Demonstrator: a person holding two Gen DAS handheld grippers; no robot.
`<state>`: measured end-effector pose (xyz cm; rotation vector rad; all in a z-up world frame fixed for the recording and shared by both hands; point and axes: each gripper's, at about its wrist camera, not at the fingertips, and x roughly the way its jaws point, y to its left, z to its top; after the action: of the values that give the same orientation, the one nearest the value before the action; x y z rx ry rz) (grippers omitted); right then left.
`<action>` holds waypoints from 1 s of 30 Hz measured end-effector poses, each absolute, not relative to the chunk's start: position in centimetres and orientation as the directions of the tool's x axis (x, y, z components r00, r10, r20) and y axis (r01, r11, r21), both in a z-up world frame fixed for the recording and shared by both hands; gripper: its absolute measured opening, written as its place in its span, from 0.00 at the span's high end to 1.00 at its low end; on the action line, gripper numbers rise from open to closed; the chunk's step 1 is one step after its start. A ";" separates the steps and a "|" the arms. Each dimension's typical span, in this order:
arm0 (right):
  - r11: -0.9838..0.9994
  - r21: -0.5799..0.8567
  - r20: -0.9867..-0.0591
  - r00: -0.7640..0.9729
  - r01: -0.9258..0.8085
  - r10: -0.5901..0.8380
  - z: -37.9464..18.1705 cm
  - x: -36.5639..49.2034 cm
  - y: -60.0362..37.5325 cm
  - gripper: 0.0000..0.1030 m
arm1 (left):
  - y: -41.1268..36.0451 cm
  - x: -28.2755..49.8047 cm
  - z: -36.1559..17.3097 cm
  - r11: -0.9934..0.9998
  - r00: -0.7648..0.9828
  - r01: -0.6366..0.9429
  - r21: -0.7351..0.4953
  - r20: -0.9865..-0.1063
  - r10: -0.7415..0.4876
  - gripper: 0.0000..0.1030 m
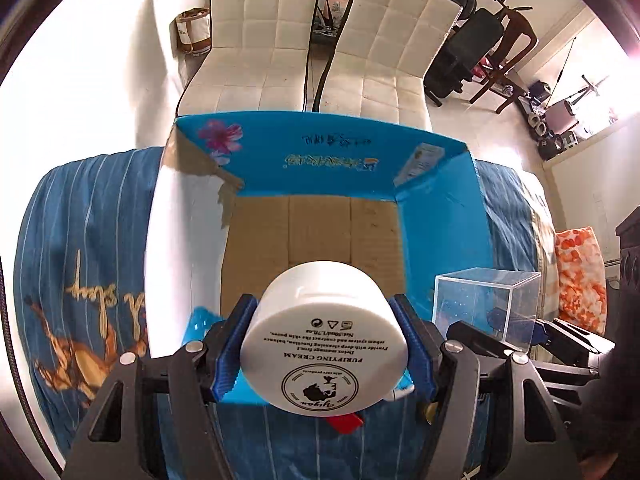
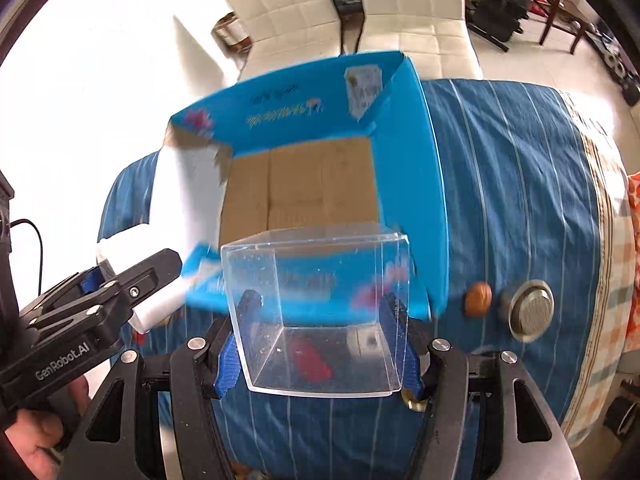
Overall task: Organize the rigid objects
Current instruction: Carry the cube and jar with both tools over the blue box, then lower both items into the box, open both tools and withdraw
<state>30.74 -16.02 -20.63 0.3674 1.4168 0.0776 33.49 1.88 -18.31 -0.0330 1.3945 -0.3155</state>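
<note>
My left gripper is shut on a white cream jar, held bottom towards the camera above the near edge of an open blue cardboard box. The box sits on a blue striped bedspread; its brown floor looks bare. My right gripper is shut on a clear acrylic box, held just in front of the blue box's near wall. The acrylic box also shows in the left wrist view. The left gripper with the jar shows at the left of the right wrist view.
A walnut and a round metal object lie on the bedspread right of the blue box. A red object lies on the bed below the jar. Two white chairs stand beyond the bed.
</note>
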 end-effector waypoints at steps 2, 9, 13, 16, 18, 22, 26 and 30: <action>0.946 0.273 -0.957 0.147 0.173 0.249 -22.0 33.9 -15.6 0.37 | 0.9 35.8 -21.7 0.957 0.095 0.212 -0.198 -0.971 -0.221 0.36; 0.959 0.221 -0.975 0.061 0.176 0.214 -28.7 41.1 -14.7 0.37 | 0.5 41.4 -28.7 0.954 -0.048 0.179 -0.241 -0.970 -0.237 0.36; 0.955 0.219 -0.975 0.021 0.198 0.219 -31.4 43.0 -15.1 0.37 | 0.8 43.4 -31.1 0.944 -0.127 0.104 -0.312 -0.946 -0.299 0.36; 0.958 0.200 -0.978 -0.014 0.208 0.207 -33.3 43.8 -15.3 0.37 | 0.6 44.0 -32.2 0.938 -0.169 0.069 -0.339 -0.931 -0.324 0.36; 0.957 0.199 -0.977 -0.031 0.212 0.210 -34.1 44.1 -15.5 0.37 | 0.2 44.0 -32.4 0.938 -0.185 0.064 -0.342 -0.927 -0.326 0.36; 0.961 0.187 -0.979 -0.043 0.205 0.200 -34.7 44.4 -15.7 0.37 | -0.2 43.8 -32.4 0.937 -0.206 0.054 -0.345 -0.922 -0.328 0.36; 0.963 0.185 -0.981 -0.024 0.198 0.193 -34.3 44.7 -15.9 0.37 | -0.7 43.7 -32.2 0.942 -0.210 0.078 -0.326 -0.929 -0.304 0.36; 0.963 0.190 -0.978 -0.050 0.190 0.203 -34.6 45.2 -15.8 0.37 | -1.5 44.0 -31.8 0.944 -0.228 0.065 -0.323 -0.926 -0.301 0.26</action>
<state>45.21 -15.78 -34.63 0.3055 1.6290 0.0106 43.95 -1.49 -31.77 -0.1765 1.7713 -0.3421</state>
